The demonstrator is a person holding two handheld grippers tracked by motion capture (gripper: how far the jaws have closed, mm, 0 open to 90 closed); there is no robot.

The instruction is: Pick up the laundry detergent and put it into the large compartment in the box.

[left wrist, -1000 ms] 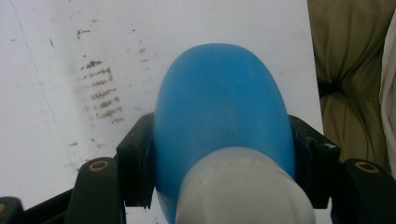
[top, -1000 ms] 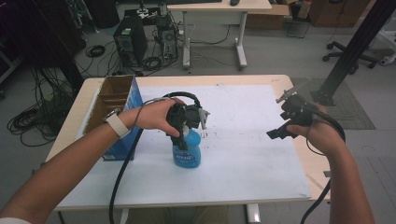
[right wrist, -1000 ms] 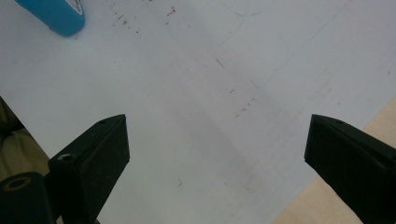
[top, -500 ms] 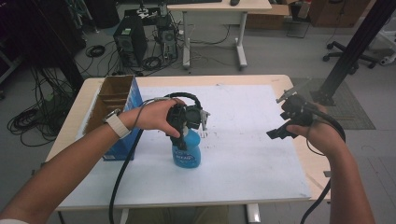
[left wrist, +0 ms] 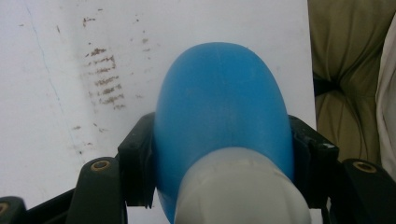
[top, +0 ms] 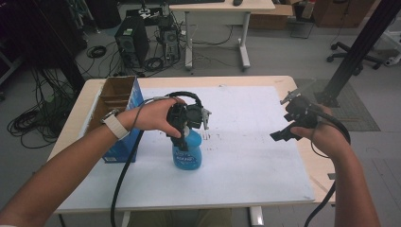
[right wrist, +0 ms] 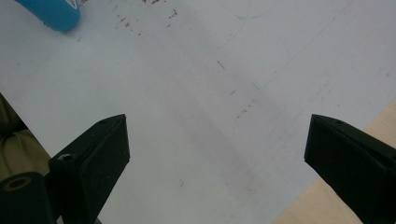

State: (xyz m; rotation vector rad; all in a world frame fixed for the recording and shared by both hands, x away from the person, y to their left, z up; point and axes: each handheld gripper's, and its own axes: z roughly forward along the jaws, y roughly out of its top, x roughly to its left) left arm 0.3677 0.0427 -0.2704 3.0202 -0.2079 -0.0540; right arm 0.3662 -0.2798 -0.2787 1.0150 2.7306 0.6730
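Note:
A blue spray bottle (top: 188, 153) with a white neck stands upright on the white sheet (top: 246, 142) near the table's middle. My left gripper (top: 185, 132) comes down on it from above and is shut on the bottle's upper body. In the left gripper view the blue bottle (left wrist: 219, 116) bulges between both black jaws, which press its sides. My right gripper (top: 287, 130) hovers above the sheet's right part, open, nothing between its fingers (right wrist: 100, 154). The bottle's base (right wrist: 49, 14) shows in the right gripper view's top left corner.
An open cardboard box with a blue side (top: 118, 123) stands at the table's left edge, close to my left forearm. Brown smudges (left wrist: 105, 77) mark the sheet beside the bottle. The wooden table edge (right wrist: 327, 205) lies right of the sheet. Cables trail from both grippers.

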